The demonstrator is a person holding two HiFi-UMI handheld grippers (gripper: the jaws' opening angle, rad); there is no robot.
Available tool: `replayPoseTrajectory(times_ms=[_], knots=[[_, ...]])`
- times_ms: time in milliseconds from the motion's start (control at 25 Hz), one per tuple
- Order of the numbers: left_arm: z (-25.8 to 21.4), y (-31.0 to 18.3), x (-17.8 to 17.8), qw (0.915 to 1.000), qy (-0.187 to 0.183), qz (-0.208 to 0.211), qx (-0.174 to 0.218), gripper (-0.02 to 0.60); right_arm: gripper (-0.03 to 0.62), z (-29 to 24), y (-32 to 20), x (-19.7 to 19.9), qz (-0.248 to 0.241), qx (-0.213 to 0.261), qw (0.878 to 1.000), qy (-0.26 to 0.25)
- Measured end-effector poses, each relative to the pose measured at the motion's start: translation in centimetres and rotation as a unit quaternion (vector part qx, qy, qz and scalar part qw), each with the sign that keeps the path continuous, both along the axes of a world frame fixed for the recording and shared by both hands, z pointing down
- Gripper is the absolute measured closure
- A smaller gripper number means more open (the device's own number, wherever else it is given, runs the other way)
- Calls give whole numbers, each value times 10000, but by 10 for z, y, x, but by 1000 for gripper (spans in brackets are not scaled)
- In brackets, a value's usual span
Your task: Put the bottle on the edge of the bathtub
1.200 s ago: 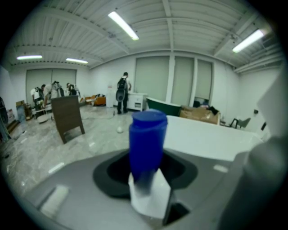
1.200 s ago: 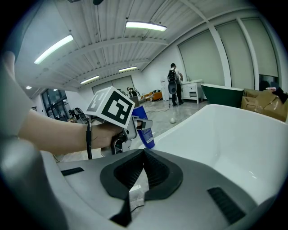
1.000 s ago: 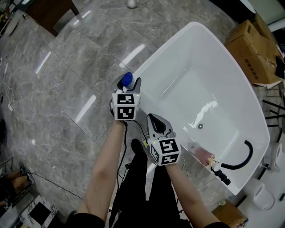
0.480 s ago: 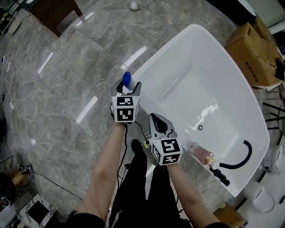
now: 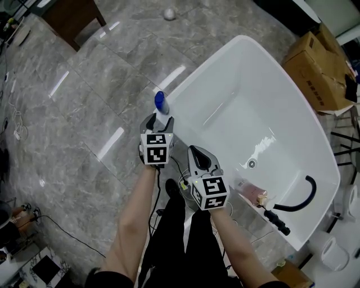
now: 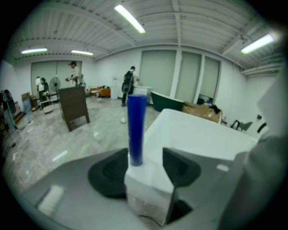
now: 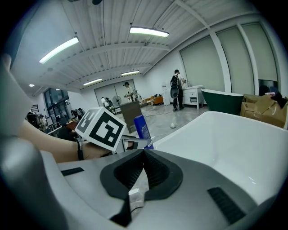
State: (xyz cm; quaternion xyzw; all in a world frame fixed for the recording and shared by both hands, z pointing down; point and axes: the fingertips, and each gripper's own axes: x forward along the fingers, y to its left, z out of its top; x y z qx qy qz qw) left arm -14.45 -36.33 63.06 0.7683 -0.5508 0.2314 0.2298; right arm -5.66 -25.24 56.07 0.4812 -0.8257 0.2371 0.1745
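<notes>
The blue bottle (image 5: 160,102) stands upright on the near corner of the white bathtub's rim (image 5: 211,63). My left gripper (image 5: 159,119) sits just behind it, apart from it; its jaws are wide and closing, with only the rim's corner between them. In the left gripper view the bottle (image 6: 136,130) rises beyond the two dark pads (image 6: 110,173), on the tub's rim (image 6: 198,134). My right gripper (image 5: 198,152) hangs lower, beside the tub's near side, shut and empty. Its view shows the bottle (image 7: 143,130) past the left gripper's marker cube.
Cardboard boxes (image 5: 318,62) stand beyond the tub's far side. A black hose (image 5: 301,199) and a pinkish bottle (image 5: 253,194) lie at the tub's near right end. A brown cabinet (image 5: 70,17) and a white ball (image 5: 169,13) sit on the grey marble floor.
The left gripper has drawn back from the bottle, which now stands free on the rim. The right gripper has barely moved.
</notes>
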Motion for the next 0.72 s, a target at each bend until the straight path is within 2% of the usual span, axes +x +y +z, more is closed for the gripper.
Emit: replayPoseTrajectory(times_ms=[440, 720], knots=[[-31, 60, -15, 9992, 19, -370, 150, 455, 591, -25, 16, 0, -167, 231, 9996, -70], [-55, 105, -21, 9981, 36, -569, 227, 503, 591, -46, 36, 4, -343, 405, 9986, -93]])
